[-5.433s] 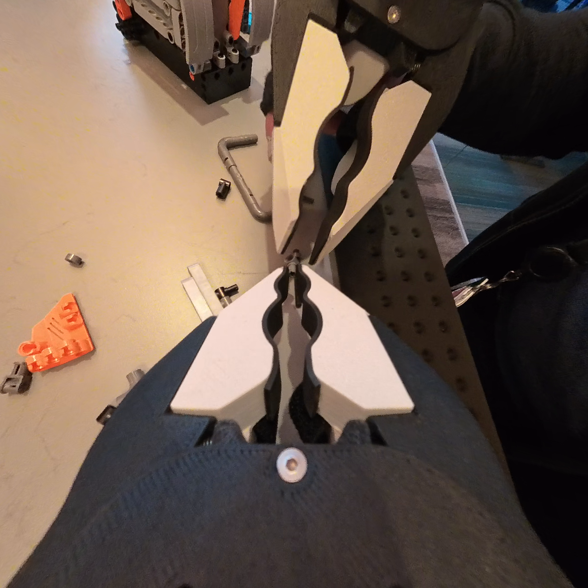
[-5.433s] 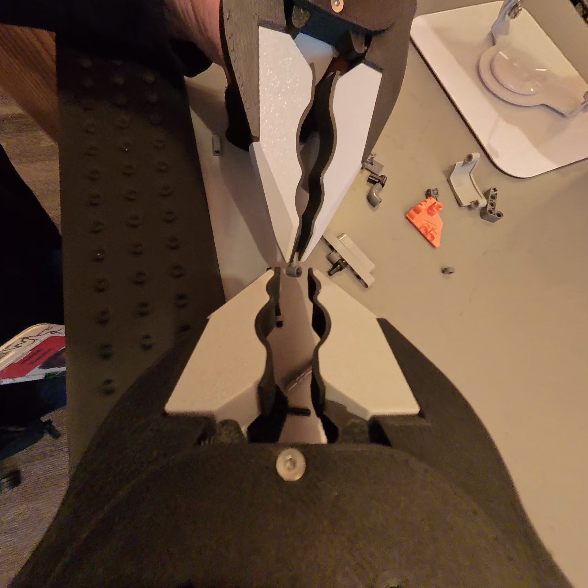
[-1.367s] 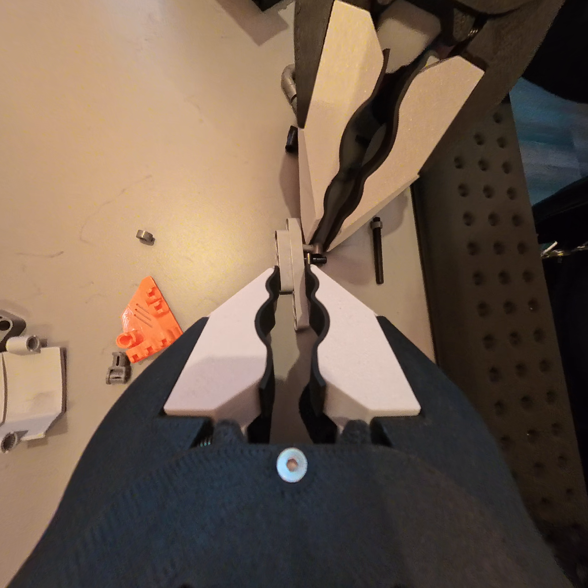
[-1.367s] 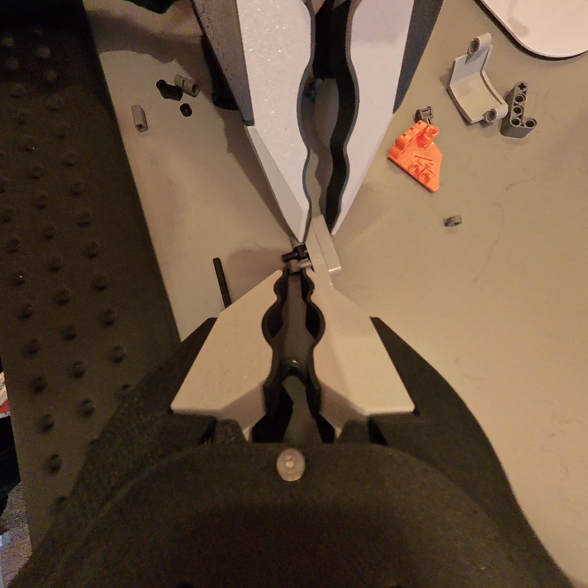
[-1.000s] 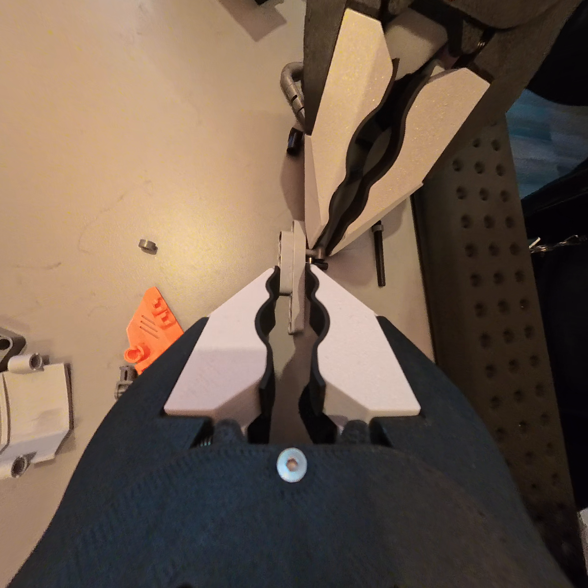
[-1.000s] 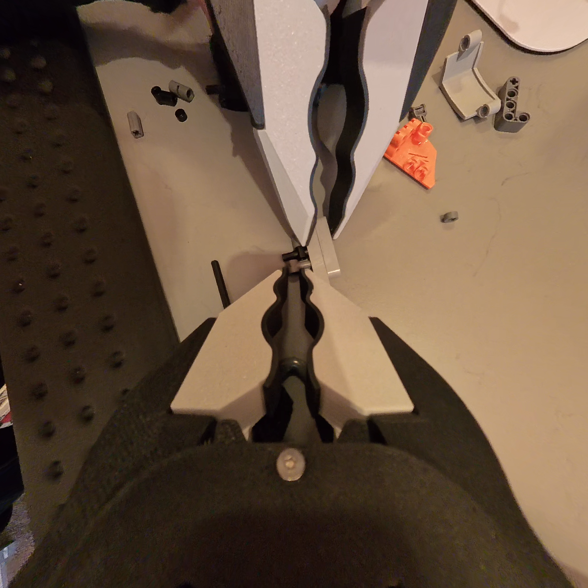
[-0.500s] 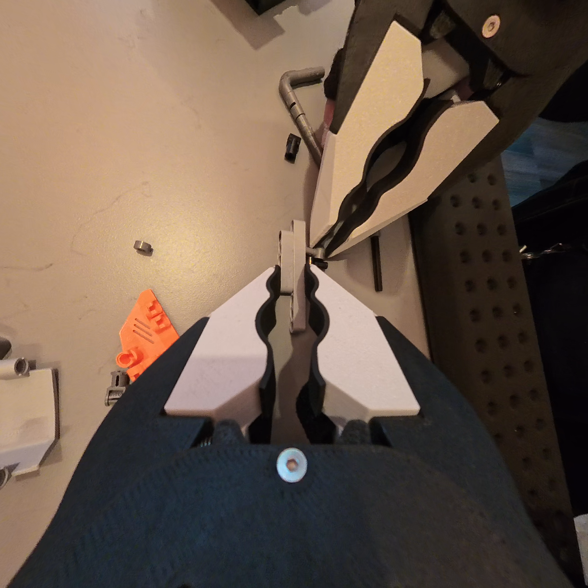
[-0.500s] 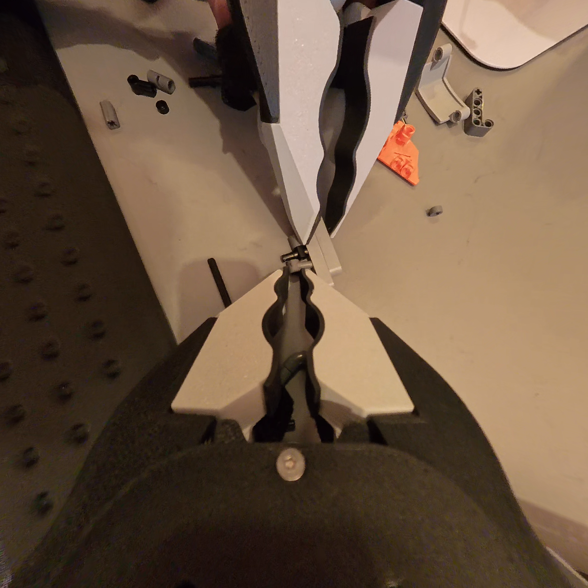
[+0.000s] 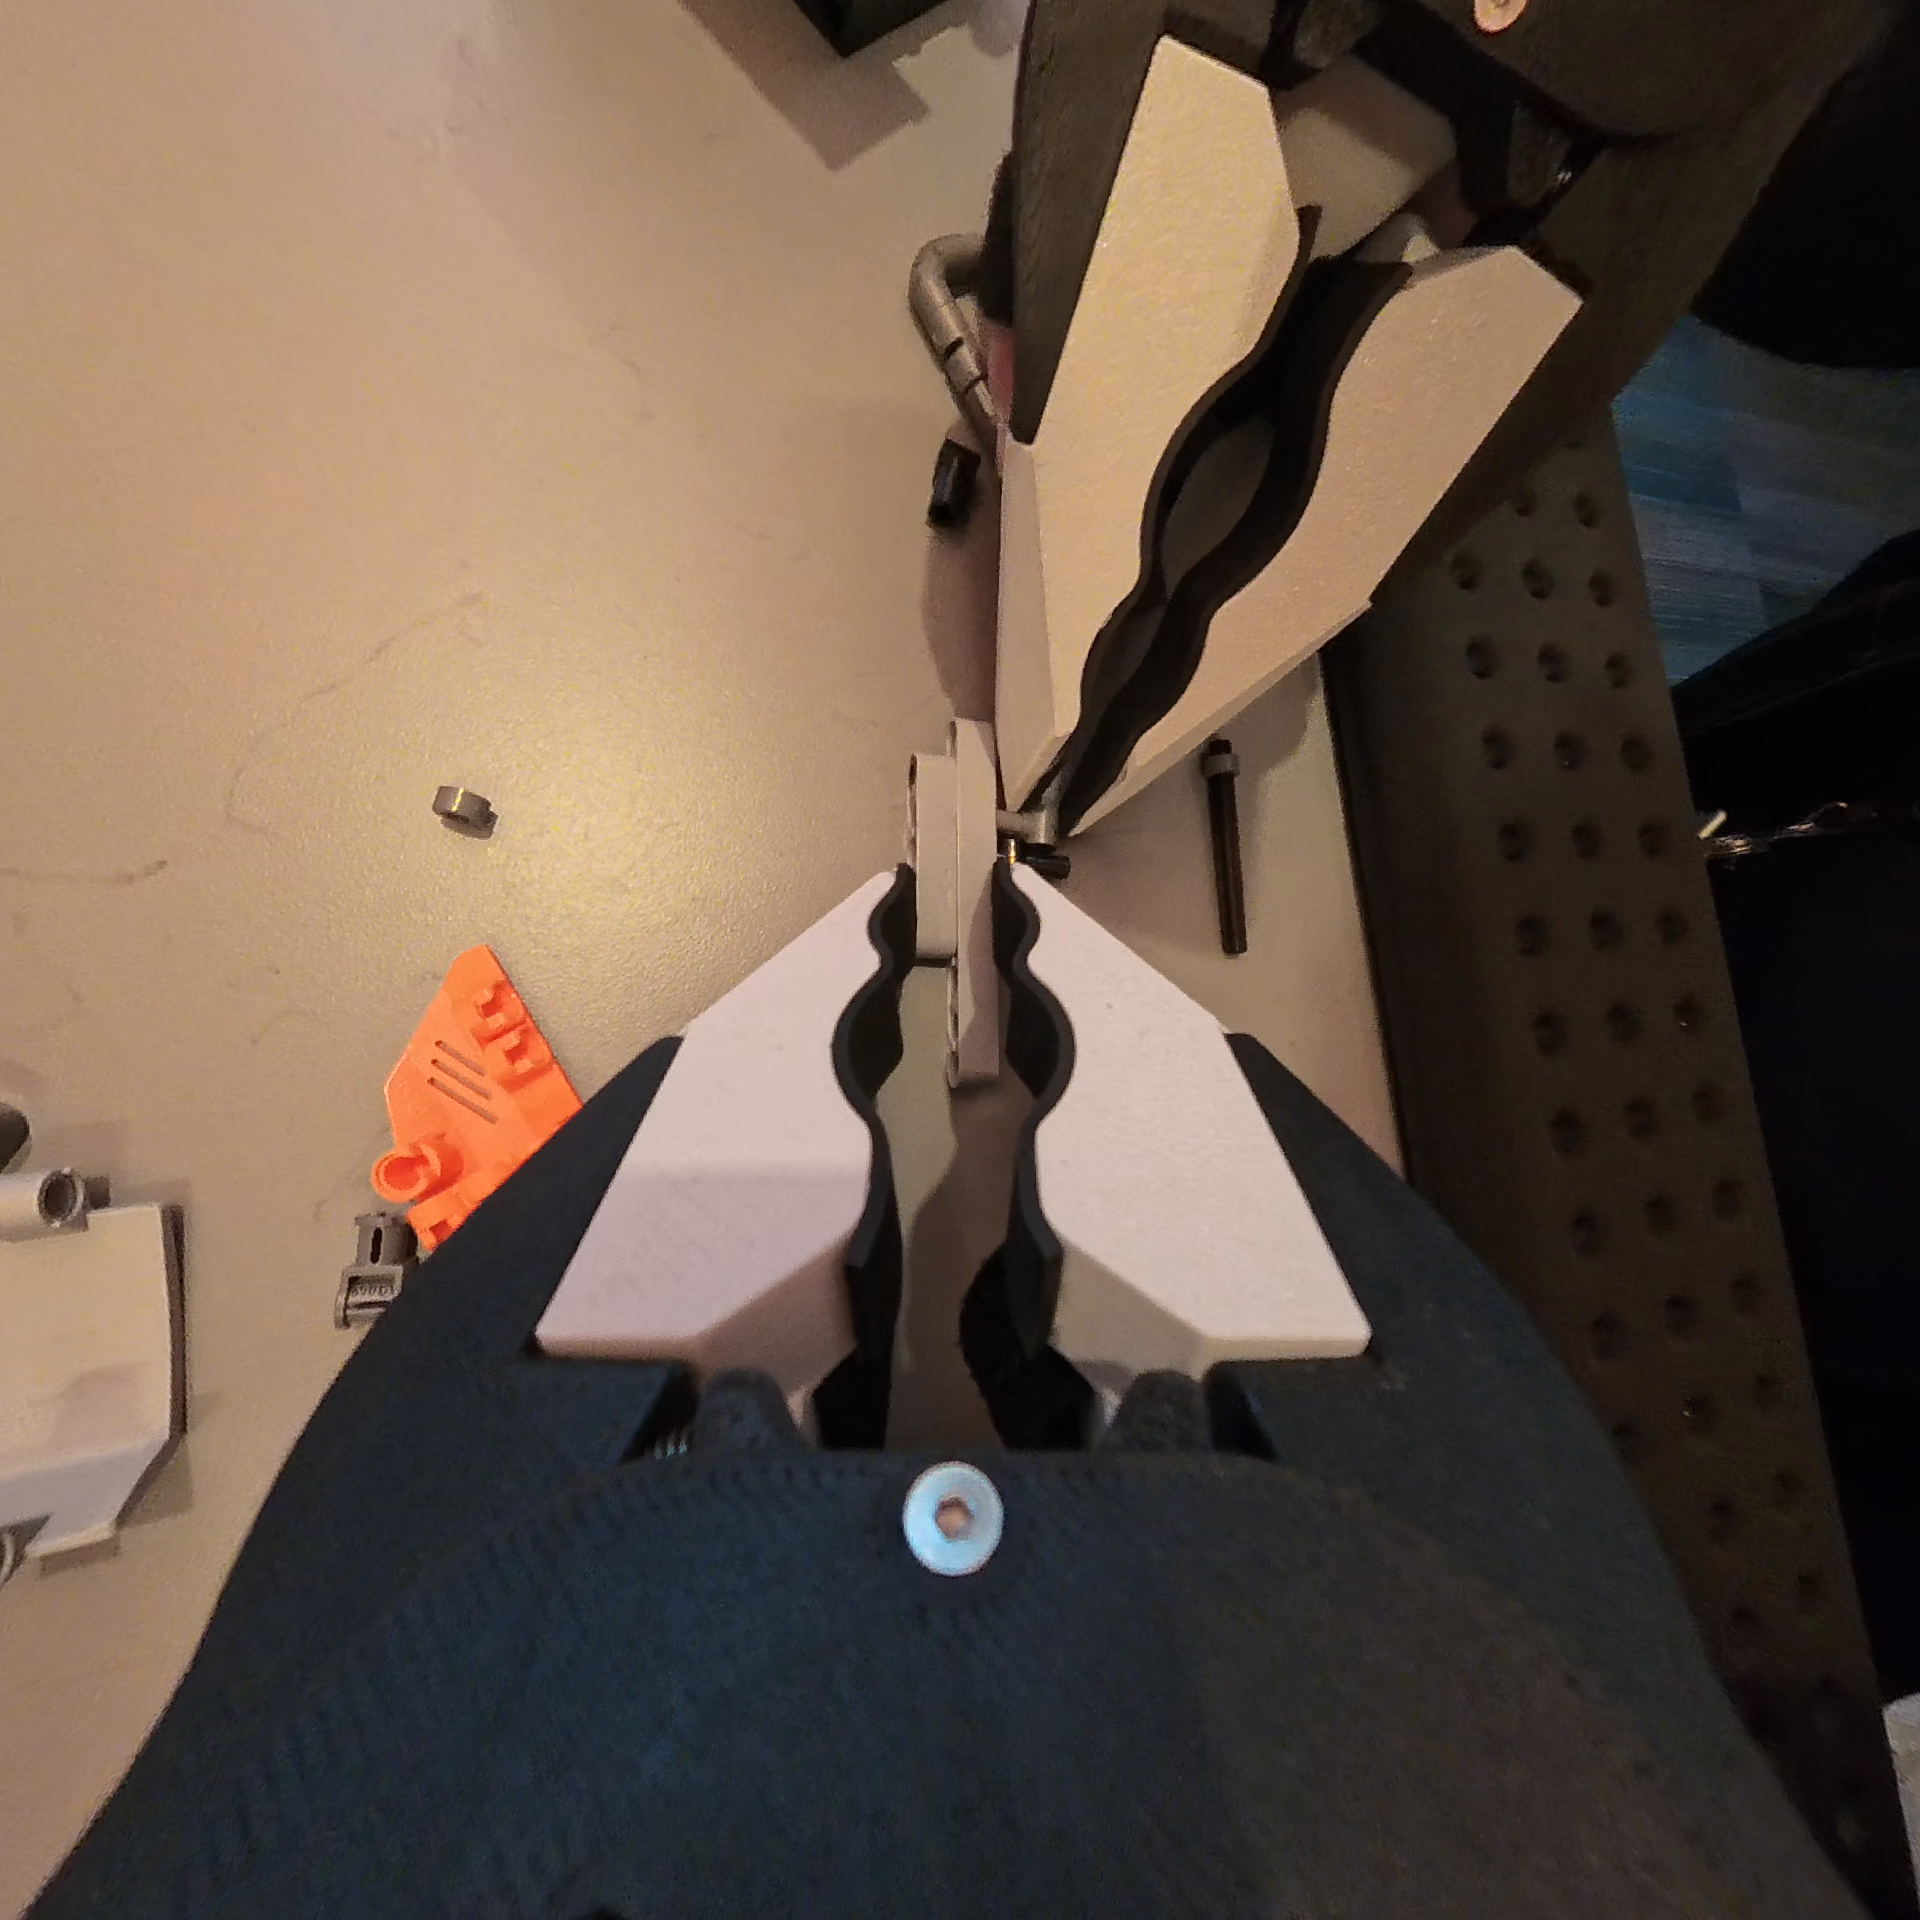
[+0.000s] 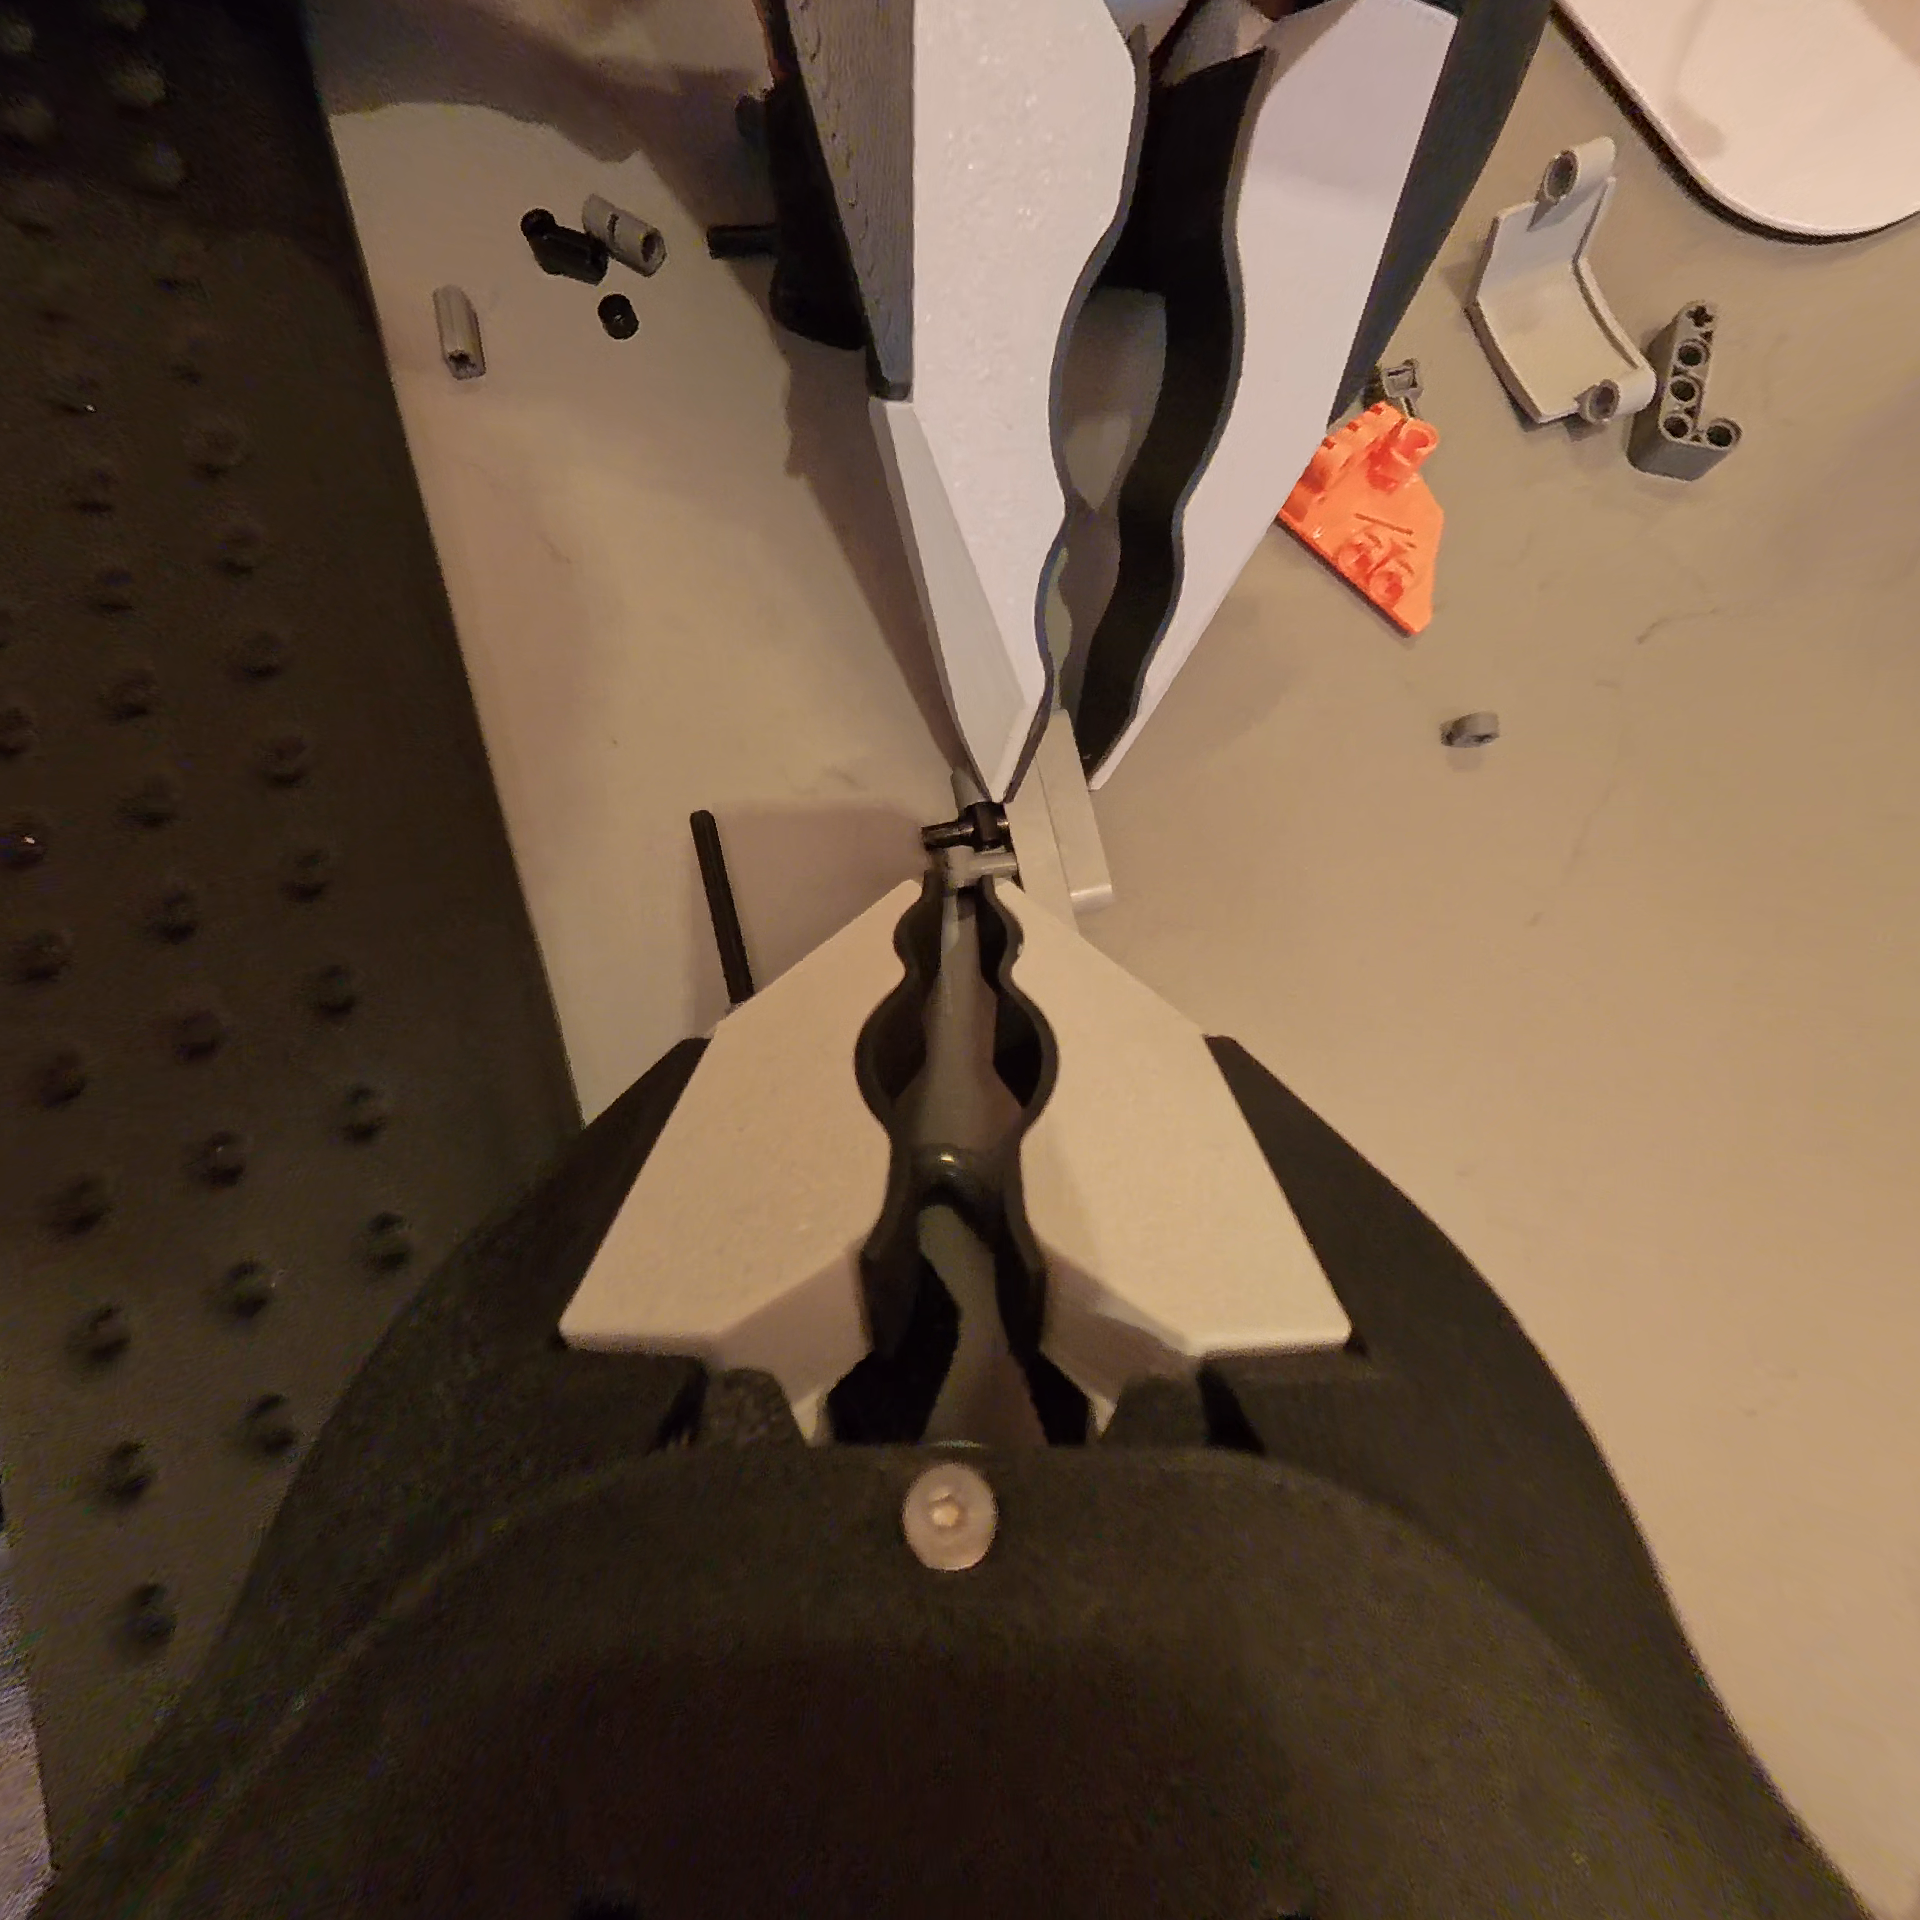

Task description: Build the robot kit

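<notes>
Beige tabletop (image 9: 416, 468): left tool (image 9: 954, 894) pinches grey beam (image 9: 951, 831); right tool (image 10: 961, 883) apparently pinches small connector (image 10: 977, 857); orange panel (image 9: 468, 1091) nearby.

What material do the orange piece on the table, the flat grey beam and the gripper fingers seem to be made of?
Orange piece: likely moulded plastic, matte; crisp studs and grooves, uniform colour.
Flat grey beam, clamped in the left gripper: probably plastic too; smooth, even grey, row of round holes.
Fingers: pale grainy shells, perhaps printed plastic, with dark wavy liners that look rubbery, though that is uncertain.
</notes>
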Demonstrator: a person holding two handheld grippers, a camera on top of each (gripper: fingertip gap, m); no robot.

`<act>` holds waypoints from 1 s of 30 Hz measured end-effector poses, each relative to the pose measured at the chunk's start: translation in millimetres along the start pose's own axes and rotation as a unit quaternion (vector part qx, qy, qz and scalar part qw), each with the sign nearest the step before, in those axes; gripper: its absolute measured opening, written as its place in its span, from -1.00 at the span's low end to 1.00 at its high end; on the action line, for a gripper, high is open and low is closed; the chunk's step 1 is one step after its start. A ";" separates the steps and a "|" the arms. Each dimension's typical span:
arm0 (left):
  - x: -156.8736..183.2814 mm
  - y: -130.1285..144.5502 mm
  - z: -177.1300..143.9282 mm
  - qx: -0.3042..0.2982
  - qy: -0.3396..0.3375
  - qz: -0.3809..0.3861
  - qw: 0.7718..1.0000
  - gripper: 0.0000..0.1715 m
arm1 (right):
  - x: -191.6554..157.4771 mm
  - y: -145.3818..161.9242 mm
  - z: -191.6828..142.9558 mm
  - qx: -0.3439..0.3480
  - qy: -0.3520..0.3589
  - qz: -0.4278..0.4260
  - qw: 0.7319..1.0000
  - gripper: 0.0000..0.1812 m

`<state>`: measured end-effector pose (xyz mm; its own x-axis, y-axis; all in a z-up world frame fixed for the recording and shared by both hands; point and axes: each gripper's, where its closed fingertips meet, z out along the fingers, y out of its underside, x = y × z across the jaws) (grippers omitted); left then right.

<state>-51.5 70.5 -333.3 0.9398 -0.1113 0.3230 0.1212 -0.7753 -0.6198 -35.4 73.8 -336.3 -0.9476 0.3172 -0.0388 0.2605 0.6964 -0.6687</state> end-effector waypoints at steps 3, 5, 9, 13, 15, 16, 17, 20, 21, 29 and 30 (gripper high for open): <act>-0.1 -0.1 0.0 0.002 0.000 -0.001 1.000 -0.85 | 0.3 -0.1 0.0 -0.006 -0.003 0.002 1.000 -0.96; -0.2 -0.3 0.2 0.005 0.002 -0.004 1.000 -0.85 | 0.4 0.1 -0.1 -0.010 -0.013 0.007 1.000 -0.96; -0.1 -0.2 0.2 0.006 0.000 -0.003 1.000 -0.85 | 0.2 0.3 -0.4 -0.021 -0.035 0.001 0.999 -0.96; -0.3 -0.1 0.1 0.009 0.002 -0.004 1.000 -0.85 | -0.1 0.4 -0.2 -0.050 -0.048 -0.012 0.997 -0.96; -0.1 -0.3 0.3 0.010 0.004 -0.004 1.000 -0.85 | -0.3 0.9 -0.5 -0.057 -0.055 -0.018 0.997 -0.97; -0.1 -0.3 0.2 0.009 0.004 -0.003 1.000 -0.85 | -0.3 1.0 -0.4 -0.064 -0.056 -0.023 0.996 -0.97; -0.1 -0.3 0.2 0.009 0.003 -0.003 1.000 -0.85 | -0.2 1.0 -0.5 -0.072 -0.061 -0.025 0.995 -0.97; -0.1 -0.2 0.1 0.011 0.005 -0.006 1.000 -0.85 | -0.1 1.2 -0.6 -0.079 -0.068 -0.024 0.994 -0.96; -0.1 -0.1 0.1 0.012 0.004 -0.005 1.000 -0.85 | -0.1 1.0 -0.5 -0.075 -0.059 -0.022 0.995 -0.96; 0.0 -0.3 0.0 0.024 0.010 -0.018 1.000 -0.85 | -0.6 -0.4 0.3 -0.012 0.019 0.025 0.999 -0.93; 0.0 -0.5 0.2 0.024 0.010 -0.016 1.000 -0.85 | -0.6 -0.6 0.1 -0.003 0.027 0.036 0.999 -0.91</act>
<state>-51.5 71.0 -333.1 0.9289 -0.0995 0.3568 0.1668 -0.7478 -0.6427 -35.0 73.1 -335.9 -0.9155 0.3997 -0.0466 0.3283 0.6747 -0.6610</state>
